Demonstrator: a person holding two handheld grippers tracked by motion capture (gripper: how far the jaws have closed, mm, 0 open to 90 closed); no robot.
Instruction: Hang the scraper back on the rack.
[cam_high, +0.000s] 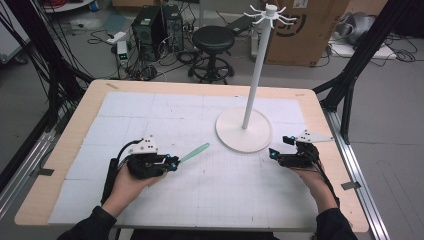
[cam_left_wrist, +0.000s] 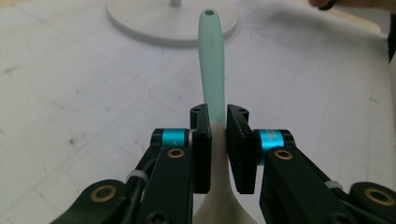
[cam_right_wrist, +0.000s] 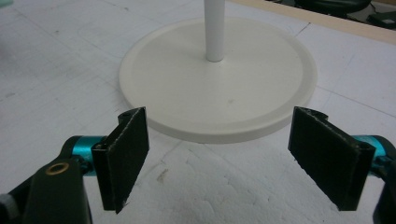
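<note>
— How is the left hand (cam_high: 127, 185) set?

— It comes in from the near edge of the counter (cam_high: 90, 100), left of the middle, forearm angled up and to the right. The left gripper (cam_high: 175, 161) lies roughly level and points toward the stand's round base (cam_high: 235, 140). Its jaws are pressed onto a pale green spoon (cam_high: 194, 152), pinching it at the neck just above the bowl; the handle sticks out past the pads toward the base, clear of the counter.

— And the right one?

— The right hand (cam_high: 315, 180) rests near the right edge, wrist bent inward. The right gripper (cam_high: 273, 153) points left at the base, just beside its rim, jaws spread wide with nothing between them.
</note>
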